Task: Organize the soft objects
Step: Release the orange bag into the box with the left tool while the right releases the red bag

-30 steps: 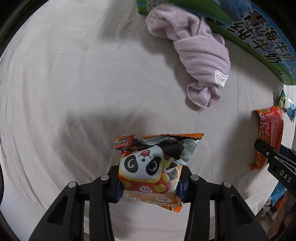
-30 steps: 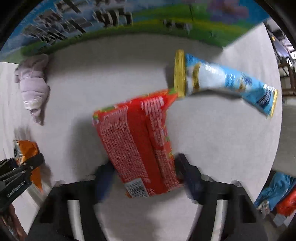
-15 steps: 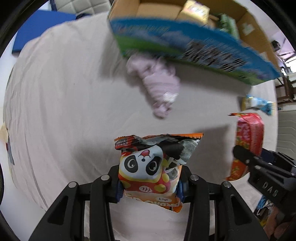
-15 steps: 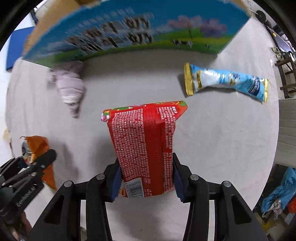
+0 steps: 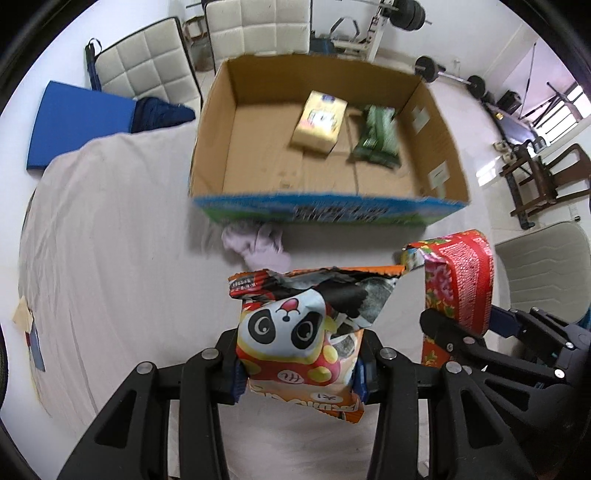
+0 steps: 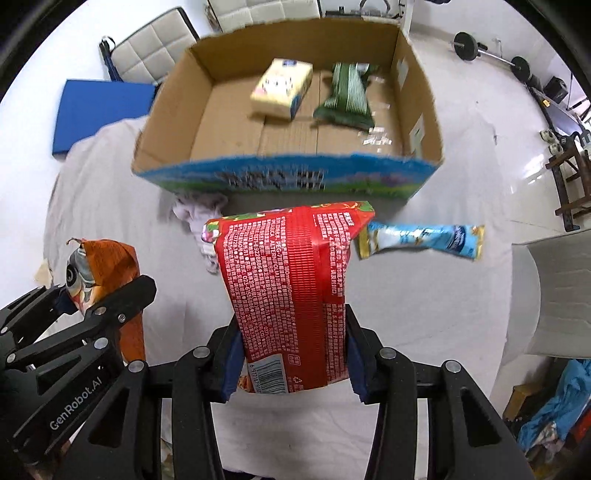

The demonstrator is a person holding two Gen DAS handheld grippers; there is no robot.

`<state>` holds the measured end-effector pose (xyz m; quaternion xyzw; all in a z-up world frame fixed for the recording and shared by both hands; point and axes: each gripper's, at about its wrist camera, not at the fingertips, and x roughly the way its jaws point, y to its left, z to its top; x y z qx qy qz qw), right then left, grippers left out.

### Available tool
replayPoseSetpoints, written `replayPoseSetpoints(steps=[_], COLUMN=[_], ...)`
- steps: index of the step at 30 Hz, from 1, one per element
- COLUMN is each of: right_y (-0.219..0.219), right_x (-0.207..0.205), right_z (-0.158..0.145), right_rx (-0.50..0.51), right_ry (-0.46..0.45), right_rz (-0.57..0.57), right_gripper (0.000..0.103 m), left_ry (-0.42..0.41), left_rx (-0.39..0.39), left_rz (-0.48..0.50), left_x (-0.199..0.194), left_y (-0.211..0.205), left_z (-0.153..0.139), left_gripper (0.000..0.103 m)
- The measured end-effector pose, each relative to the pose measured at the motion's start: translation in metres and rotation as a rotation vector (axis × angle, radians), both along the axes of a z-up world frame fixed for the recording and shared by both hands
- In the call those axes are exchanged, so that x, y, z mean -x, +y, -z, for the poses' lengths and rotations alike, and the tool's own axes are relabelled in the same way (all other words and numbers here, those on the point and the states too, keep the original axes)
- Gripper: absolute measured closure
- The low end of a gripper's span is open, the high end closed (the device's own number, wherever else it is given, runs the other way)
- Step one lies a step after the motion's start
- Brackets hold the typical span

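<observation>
The open cardboard box lies directly ahead of both grippers. Right gripper, jaws clamped on the red packet, long axis toward the box. Left gripper clamps the panda snack bag, equally near.

This is a room in a home, used partly as a gym. Behind the cloth-covered bench and its open cardboard box stand padded white chairs, a blue mat on the pale tiled floor, and a wooden chair. Barbells lie along the far wall beside a weight rack, and loose clothes are heaped low at the right.
</observation>
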<state>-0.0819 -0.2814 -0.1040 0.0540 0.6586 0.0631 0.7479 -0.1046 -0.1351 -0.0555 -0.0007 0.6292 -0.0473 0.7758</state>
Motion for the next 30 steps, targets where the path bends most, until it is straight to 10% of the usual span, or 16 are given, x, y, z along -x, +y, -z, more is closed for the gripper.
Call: replayPoseSetpoints(steps=[15, 30], right_y=[-0.007, -0.03], right_x=[-0.098, -0.21], right_z=[-0.039, 0.067], right_rx=[0.027, 0.105], right_ry=[-0.129, 0.013], right_rz=[0.056, 0.147], right_gripper=[0.054, 0.054], left_ry=[-0.052, 0.153], left_rx=[-0.029, -0.15], left_rz=[0.013, 0.018], left_x=[-0.158, -0.309], left_y=[0.007, 0.002], left_z=[0.007, 0.125], left_gripper=[0.063, 0.063])
